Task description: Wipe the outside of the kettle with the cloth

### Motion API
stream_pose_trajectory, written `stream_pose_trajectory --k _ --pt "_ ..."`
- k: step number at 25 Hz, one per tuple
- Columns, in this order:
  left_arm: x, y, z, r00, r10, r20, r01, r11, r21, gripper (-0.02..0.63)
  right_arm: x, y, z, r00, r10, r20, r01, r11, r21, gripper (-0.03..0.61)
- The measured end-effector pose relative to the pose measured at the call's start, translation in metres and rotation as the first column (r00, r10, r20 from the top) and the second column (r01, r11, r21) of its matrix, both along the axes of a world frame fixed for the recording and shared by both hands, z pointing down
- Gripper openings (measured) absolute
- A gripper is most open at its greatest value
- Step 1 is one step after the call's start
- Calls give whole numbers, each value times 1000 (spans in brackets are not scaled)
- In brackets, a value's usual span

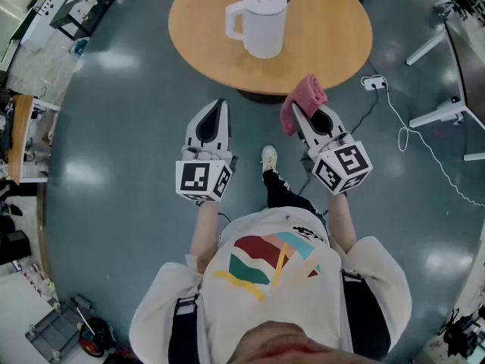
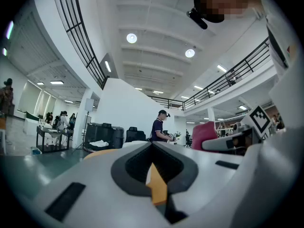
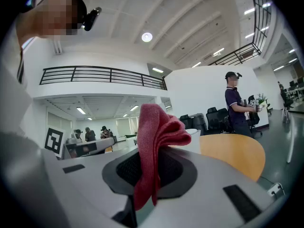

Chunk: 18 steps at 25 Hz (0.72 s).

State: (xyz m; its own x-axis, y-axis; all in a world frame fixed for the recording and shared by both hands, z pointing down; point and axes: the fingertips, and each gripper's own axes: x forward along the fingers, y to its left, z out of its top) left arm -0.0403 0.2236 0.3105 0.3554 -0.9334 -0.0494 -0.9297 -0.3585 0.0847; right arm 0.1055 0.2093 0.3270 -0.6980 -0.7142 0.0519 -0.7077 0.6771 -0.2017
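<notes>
**Item 1, kettle** point(image 1: 261, 21): white, lidded, handle to the left. Stands upright near the middle of the round wooden desk point(image 1: 333, 48), well apart from both grippers and untouched.

**Item 2, cloth** point(image 1: 301, 101): pink-red, bunched. Pinched in the jaws of the right gripper point(image 1: 309, 120), with one fold standing above the tips and a tail hanging below. Held in the air at the desk's near edge, well short of the kettle.

**Item 3, left gripper** point(image 1: 218, 116): jaws closed together with nothing between them. Held over the floor on the near side of the desk.

**Step in hand (judged):** carrying the cloth to the kettle; wiping not begun.

**Handling note:**
- Press the loose fold, not the hard jaw tips, against the kettle wall.
- Stroke round the body in overlapping passes.
- A light kettle may slide or tip, so the left gripper could steady the handle.
- Keep the pinch on the cloth firm.

**Not determinable:**
- The kettle's far side and spout, and whether it holds water.
- The desk's foot, which is under the top.
- Most of the kettle in the right gripper view, where the cloth stands in front and at most a white edge shows
</notes>
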Motion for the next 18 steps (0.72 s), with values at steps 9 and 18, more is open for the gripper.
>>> stream_pose_trajectory --k 9,18 --pt "5 -183 -24 999 -12 -44 16 996 92 40 -18 -179 -4 995 -66 -79 68 997 33 44" --pt "-4 -264 -3 998 9 57 -12 998 59 41 -57 -239 7 987 -109 -120 111 994 13 44"
